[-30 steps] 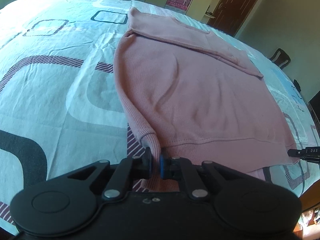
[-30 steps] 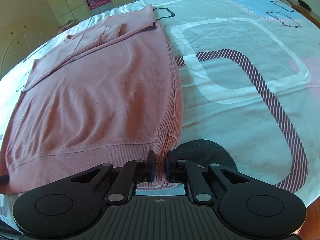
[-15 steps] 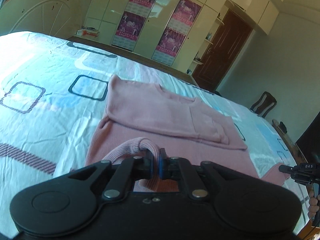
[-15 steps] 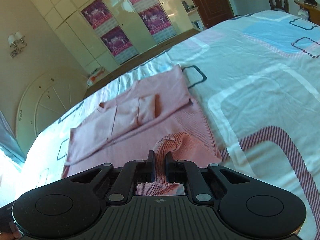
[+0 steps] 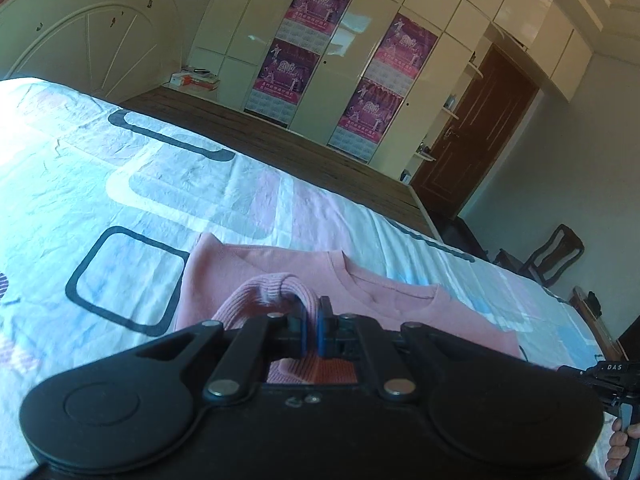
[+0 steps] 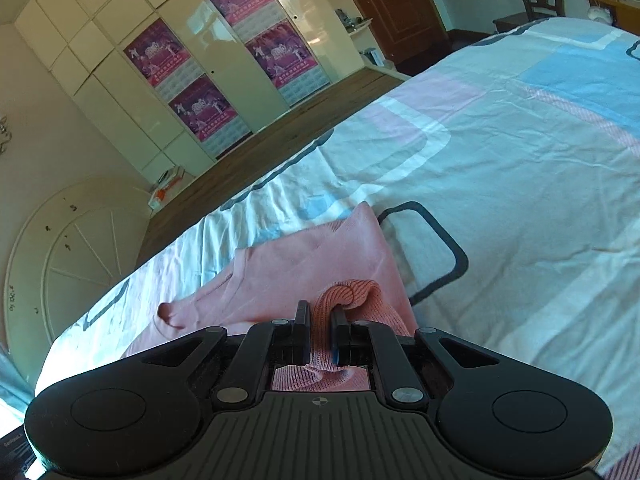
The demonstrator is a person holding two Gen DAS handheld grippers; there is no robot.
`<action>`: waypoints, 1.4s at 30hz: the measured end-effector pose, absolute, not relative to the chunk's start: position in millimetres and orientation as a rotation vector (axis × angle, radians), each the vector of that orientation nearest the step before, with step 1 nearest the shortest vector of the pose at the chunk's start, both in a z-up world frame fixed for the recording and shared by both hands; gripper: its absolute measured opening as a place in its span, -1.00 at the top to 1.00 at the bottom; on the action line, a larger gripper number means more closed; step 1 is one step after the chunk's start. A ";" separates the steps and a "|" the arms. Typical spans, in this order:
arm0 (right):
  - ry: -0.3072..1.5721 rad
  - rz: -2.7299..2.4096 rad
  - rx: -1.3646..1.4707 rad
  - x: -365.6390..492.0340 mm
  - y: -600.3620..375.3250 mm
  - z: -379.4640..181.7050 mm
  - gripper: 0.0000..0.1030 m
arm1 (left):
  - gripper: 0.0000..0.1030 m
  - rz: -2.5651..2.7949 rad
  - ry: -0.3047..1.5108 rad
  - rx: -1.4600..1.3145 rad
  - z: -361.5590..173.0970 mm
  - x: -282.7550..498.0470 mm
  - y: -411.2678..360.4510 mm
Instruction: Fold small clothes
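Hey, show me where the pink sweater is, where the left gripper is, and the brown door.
pink sweater [image 5: 256, 276]: left wrist view, flat shoulder area near the collar.
left gripper [image 5: 311, 320]: left wrist view, between its tips, clamped on ribbed hem.
brown door [image 5: 476, 132]: left wrist view, middle panel.

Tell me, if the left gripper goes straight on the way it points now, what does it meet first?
Probably the pink sweater near its neckline, lying just ahead of the left gripper; depth is hard to judge.

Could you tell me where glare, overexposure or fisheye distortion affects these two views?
Left wrist view: bedsheet blown out at left; glare on wardrobe doors; dark corners. Right wrist view: glossy wardrobe door reflects light; the bed's edge bows; pink sweater stays sharp.
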State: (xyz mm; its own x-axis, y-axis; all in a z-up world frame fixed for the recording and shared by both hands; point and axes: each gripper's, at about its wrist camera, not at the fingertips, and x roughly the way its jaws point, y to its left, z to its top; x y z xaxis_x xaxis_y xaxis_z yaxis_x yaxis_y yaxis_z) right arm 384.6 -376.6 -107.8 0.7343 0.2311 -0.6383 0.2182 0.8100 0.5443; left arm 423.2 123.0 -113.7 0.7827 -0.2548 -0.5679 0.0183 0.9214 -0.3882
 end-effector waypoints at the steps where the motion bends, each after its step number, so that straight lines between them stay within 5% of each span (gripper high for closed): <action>1: 0.769 0.004 0.657 395.9 -378.5 -112.9 0.84 | 0.93 -0.136 0.666 -0.371 -117.6 433.4 122.3; 5: 0.822 -0.008 0.731 435.6 -389.2 -136.7 0.83 | 0.88 -0.064 0.747 -0.301 -143.6 472.2 118.1; 8: 0.883 -0.026 0.682 452.6 -389.7 -152.3 0.80 | 0.40 -0.020 0.810 -0.224 -162.1 481.4 117.0; 9: 0.892 -0.016 0.674 454.1 -391.2 -153.9 0.70 | -0.07 -0.011 0.812 -0.210 -162.8 479.1 119.4; 10: 0.885 0.001 0.672 453.4 -393.5 -153.4 0.50 | -0.42 -0.006 0.791 -0.200 -160.6 473.3 123.1; 11: 0.861 0.017 0.668 450.8 -396.5 -150.1 0.32 | -0.49 -0.012 0.762 -0.188 -157.5 467.4 126.3; 12: 0.838 0.011 0.650 448.0 -399.2 -146.0 -0.22 | -0.51 -0.033 0.746 -0.174 -154.4 462.9 129.7; 13: 0.809 -0.017 0.618 445.5 -400.6 -141.0 -0.54 | -0.51 -0.059 0.740 -0.161 -151.6 460.5 133.3; 24: 0.822 0.123 0.459 465.3 -386.4 -146.6 -0.55 | -0.50 -0.196 0.764 -0.039 -159.0 485.7 117.5; 31: 0.855 0.173 0.291 482.7 -360.2 -160.8 -0.52 | -0.02 -0.255 0.852 -0.026 -182.0 521.9 109.9; 32: 0.852 0.170 0.255 485.1 -357.4 -161.7 -0.46 | -0.02 -0.261 0.854 -0.015 -184.0 523.3 108.4; 34: 0.885 0.204 0.220 491.7 -352.4 -165.5 0.30 | -0.02 -0.273 0.854 0.005 -187.2 524.7 105.7; 42: 0.939 0.305 0.073 502.7 -343.2 -172.8 0.24 | -0.03 -0.293 0.853 0.013 -189.2 529.6 107.8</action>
